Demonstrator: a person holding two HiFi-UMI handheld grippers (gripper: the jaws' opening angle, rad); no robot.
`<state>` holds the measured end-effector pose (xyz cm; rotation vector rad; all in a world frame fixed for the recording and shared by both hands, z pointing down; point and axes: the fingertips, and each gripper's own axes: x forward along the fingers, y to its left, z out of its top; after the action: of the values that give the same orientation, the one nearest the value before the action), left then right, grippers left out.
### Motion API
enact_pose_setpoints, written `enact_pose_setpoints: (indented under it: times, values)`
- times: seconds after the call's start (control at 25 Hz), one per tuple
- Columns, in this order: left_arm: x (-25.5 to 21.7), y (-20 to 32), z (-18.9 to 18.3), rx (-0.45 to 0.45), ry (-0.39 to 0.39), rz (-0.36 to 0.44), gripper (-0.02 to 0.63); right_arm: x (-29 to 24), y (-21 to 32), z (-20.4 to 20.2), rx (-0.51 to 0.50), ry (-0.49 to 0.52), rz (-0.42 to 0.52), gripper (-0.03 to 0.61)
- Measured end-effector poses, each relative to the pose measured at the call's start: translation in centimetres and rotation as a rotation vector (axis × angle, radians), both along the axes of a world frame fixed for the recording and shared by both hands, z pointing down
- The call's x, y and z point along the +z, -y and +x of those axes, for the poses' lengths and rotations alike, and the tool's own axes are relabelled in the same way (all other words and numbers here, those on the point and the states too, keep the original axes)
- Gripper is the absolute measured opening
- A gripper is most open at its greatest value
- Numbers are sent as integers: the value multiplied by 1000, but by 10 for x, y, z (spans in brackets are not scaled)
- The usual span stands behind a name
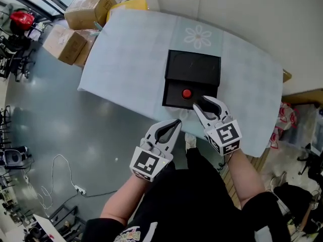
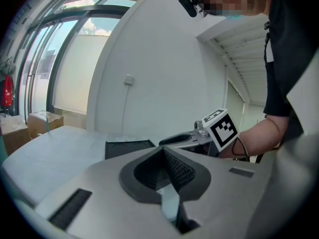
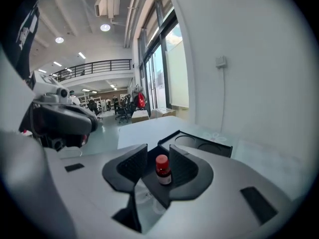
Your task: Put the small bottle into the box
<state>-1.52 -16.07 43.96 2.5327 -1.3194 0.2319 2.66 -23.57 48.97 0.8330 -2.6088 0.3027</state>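
Note:
A small bottle (image 1: 186,93) with a red cap stands upright in the near half of the open black box (image 1: 172,99); the box's lid (image 1: 194,67) lies flat behind it. My right gripper (image 1: 201,105) hovers just in front of the bottle with its jaws open. In the right gripper view the bottle (image 3: 162,169) shows between the two pads (image 3: 134,164), and neither pad touches it. My left gripper (image 1: 176,122) hangs over the table's near edge, to the left of the right one, shut and empty; its pads (image 2: 177,166) meet. The box (image 2: 127,148) lies ahead of it.
A pale blue cloth (image 1: 131,59) covers the table. Cardboard boxes (image 1: 87,9) and a yellow box (image 1: 132,4) stand off its far left corner. A white cable (image 1: 63,173) lies on the grey floor. A red-and-white bag (image 1: 285,117) sits to the right.

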Motion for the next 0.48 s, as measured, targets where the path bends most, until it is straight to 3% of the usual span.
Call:
enact_pose_setpoints:
  times: [0.2, 0.48]
  values:
    - [-29, -14, -4, 23, -31, 25, 9, -57, -18, 16, 117, 103, 58, 15]
    - [-57, -27, -32, 47, -52, 100, 8, -119, -50, 9, 169, 162, 137, 9]
